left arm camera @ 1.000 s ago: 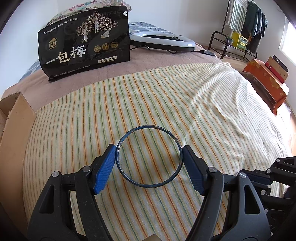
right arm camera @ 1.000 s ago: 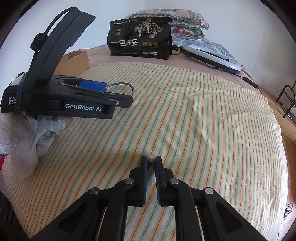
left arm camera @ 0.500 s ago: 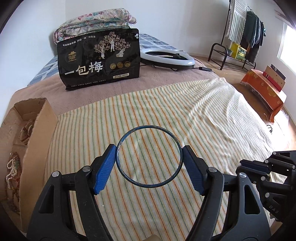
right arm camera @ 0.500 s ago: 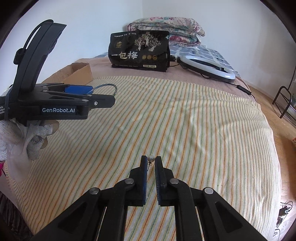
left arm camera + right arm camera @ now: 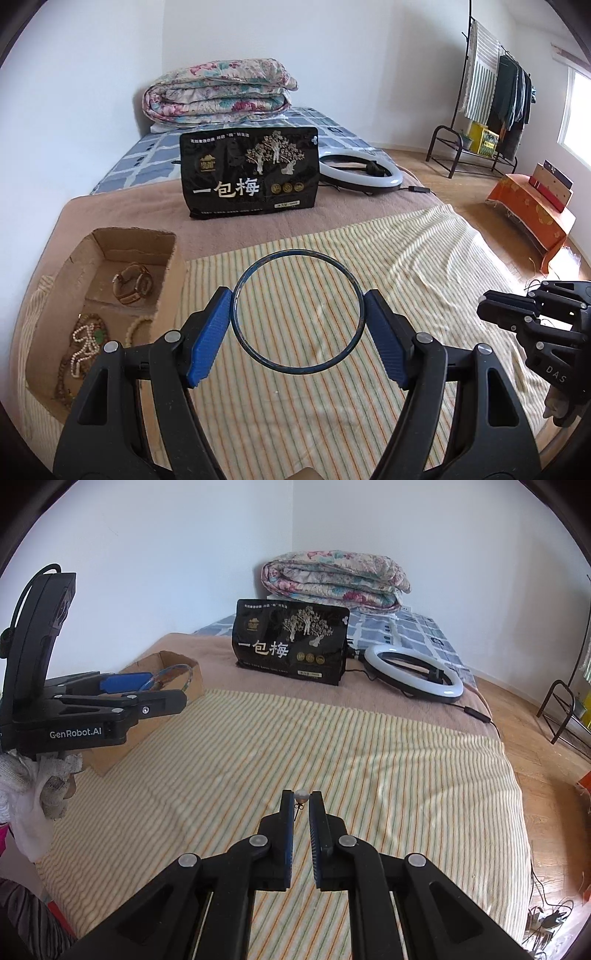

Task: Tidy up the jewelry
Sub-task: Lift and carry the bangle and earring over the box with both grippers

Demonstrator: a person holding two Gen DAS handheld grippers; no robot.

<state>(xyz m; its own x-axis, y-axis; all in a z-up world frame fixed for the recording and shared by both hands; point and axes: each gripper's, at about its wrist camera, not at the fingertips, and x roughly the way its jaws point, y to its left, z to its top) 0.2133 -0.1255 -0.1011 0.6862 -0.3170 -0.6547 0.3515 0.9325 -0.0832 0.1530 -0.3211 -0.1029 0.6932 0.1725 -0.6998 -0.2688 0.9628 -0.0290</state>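
Because the bangle (image 5: 298, 312) is a thin hoop, the left gripper (image 5: 298, 325) holds it across its width, one blue pad (image 5: 208, 341) pressing on each side, so the ring lies flat between the fingers and cannot swing. In this left view it hangs above the striped blanket (image 5: 424, 266), and the cardboard box (image 5: 168, 258) is just to the left, with a watch (image 5: 132, 283) and bead necklaces (image 5: 86, 338) inside. I judge that the box is where the jewelry is collected, so the bangle probably goes there next.

In the right view, the right gripper (image 5: 302, 796) is almost closed, and only its tips pinch a small pearl earring (image 5: 301, 795); the hook hangs down between the fingers. Such a small thing needs a narrow grip at the very end, I think. The left gripper (image 5: 162, 686) with the bangle (image 5: 173, 674) appears in front of the box (image 5: 195, 679), while the earring is well apart from the box, above the middle of the blanket (image 5: 369, 746).
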